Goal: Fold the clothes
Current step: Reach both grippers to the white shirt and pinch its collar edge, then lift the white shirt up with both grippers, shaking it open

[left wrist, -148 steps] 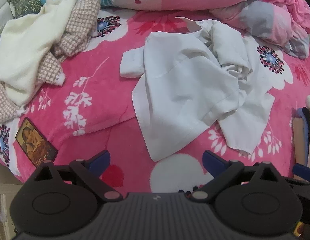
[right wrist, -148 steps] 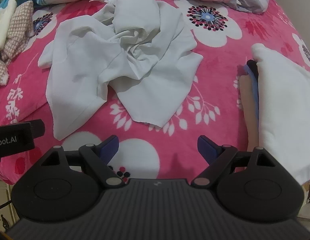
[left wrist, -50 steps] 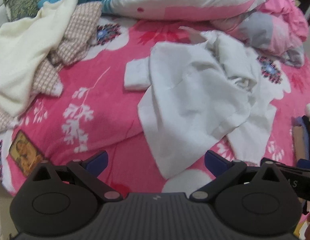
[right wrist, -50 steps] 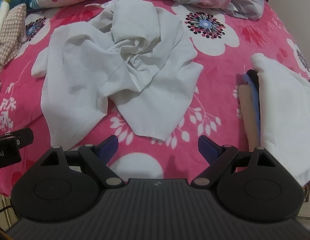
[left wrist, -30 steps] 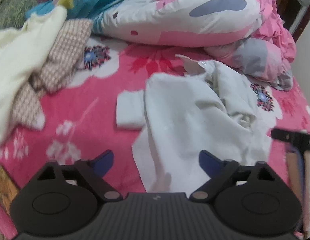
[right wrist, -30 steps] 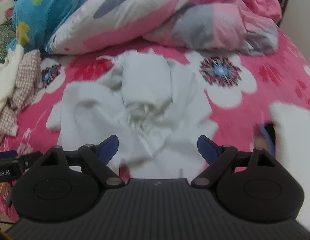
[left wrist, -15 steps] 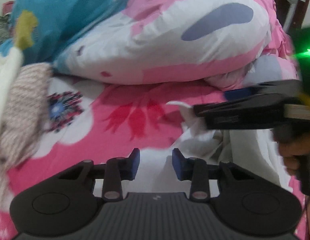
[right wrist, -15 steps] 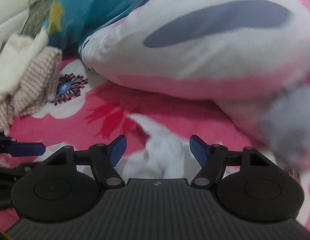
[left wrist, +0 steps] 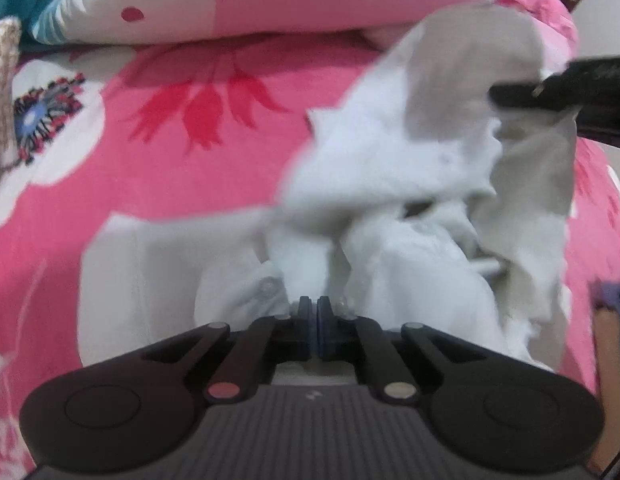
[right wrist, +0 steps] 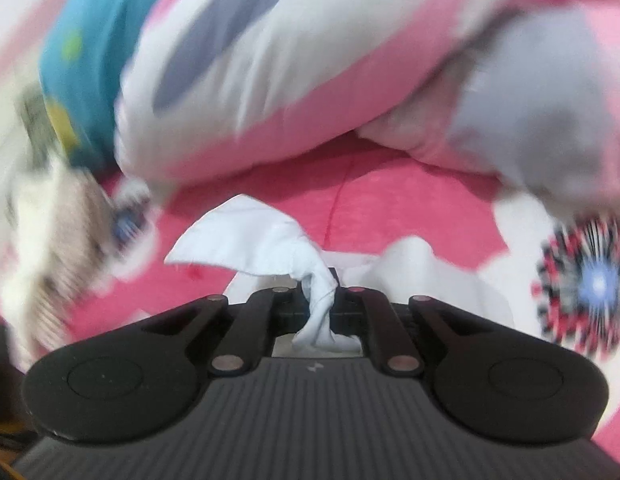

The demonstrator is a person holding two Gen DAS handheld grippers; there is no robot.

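- Both of our tongs have gone from wide open and hovering at the near edge of the bed to closed on the white shirt (left wrist: 390, 184), far in toward the pillows.
- Our left tongs (left wrist: 309, 312) are pinched fully together on a fold of the shirt beside a button, with cloth bunching up just beyond the tips.
- Our right tongs (right wrist: 319, 300) are clamped on a twisted corner of the same shirt, and a flap of it fans out to the left above the tips.
- From the left wrist view, the right tongs show as a dark bar at the far right, with the shirt raised under them.
- Most of the shirt lies crumpled on the pink flowered bedspread (left wrist: 170, 152).
- At the far side lies a pink and white pillow (right wrist: 270, 80), blurred.
- Cream and checked clothes (right wrist: 50, 216) sit at the left, also blurred.
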